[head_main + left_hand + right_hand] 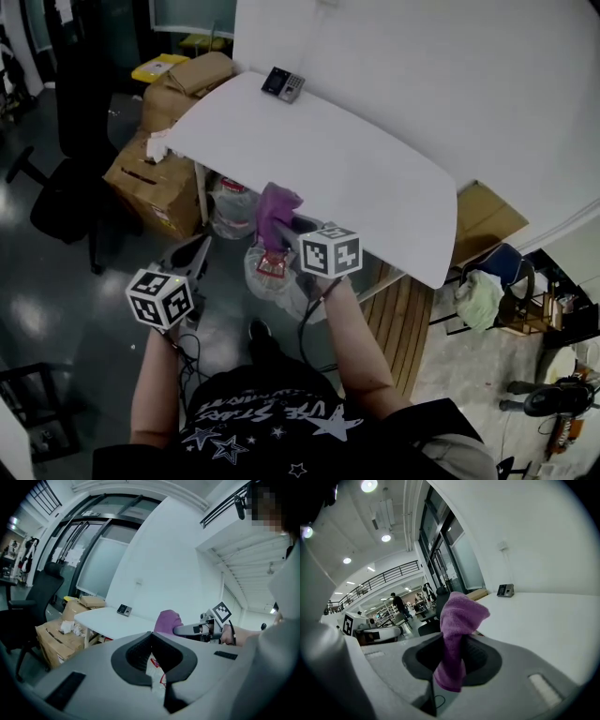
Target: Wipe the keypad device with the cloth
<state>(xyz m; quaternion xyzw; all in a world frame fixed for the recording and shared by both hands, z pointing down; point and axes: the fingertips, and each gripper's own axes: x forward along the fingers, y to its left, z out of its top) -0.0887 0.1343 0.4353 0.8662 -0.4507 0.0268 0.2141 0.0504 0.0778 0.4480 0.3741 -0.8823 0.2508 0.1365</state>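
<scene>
Black star-printed T-shirt (267, 422) and two bare forearms (352, 337) lowest in the head view, facing the near corner of a white rounded tabletop (375, 178). Clamped in the right gripper (452, 644): a purple terry cloth (461, 613), pinched at its lower part between the jaws, upper end bunched and standing above them, short tail hanging below. Gripper and cloth held at the table's near edge. Left gripper (152, 635) lower and further left, over dark floor (56, 309), jaws closed tip to tip with nothing between them. Crumpled clear plastic bag (267, 286) below the table edge, between the two grippers in the head view. Small dark grey keypad device (283, 84) lying at the far end of the tabletop, close to the white wall (422, 75), well apart from both grippers and from the cloth. Brown cardboard boxes (155, 178) stacked beside the table's far left end, with a black office chair (66, 202) near them on the floor.
</scene>
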